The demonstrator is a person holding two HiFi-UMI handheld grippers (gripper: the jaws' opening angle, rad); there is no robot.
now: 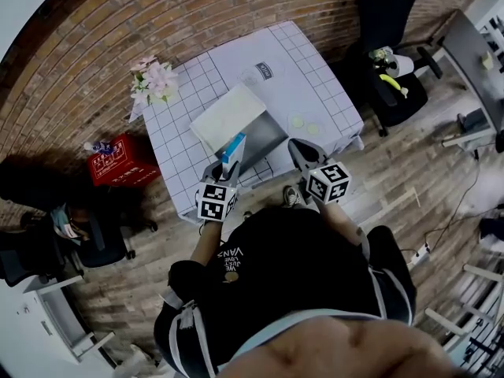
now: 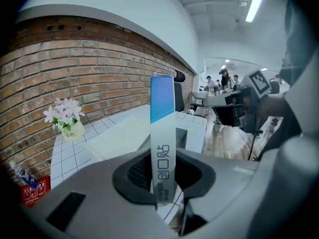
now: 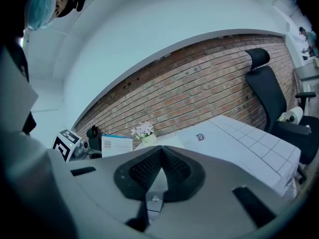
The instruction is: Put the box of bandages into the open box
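The left gripper (image 1: 227,168) is clamped on the box of bandages (image 1: 233,150), its dark, dimpled pads pressing the 2 broad faces low down. The box stands with its long axis upright out of the jaws, thin edge toward the gripper. It is a slim slab of smooth card, blue at the top and white below, with dark print.

The open box (image 1: 266,137) lies just ahead of that gripper and lower, on the table (image 1: 315,85). Its white lid is folded back toward the brick wall and its grey hollow faces up. To my eye the bandages are held over the near edge of that hollow, so the drop looks like a short reach forward and down. The upright card may need tipping to lie flat inside.

The right gripper (image 1: 299,152) hangs beside the open box's right side, its jaws pressed together on nothing. It is close by, yet the left one has the load.

The table's cloth is pale with a thin grid, soft against the stiff-looking box walls.
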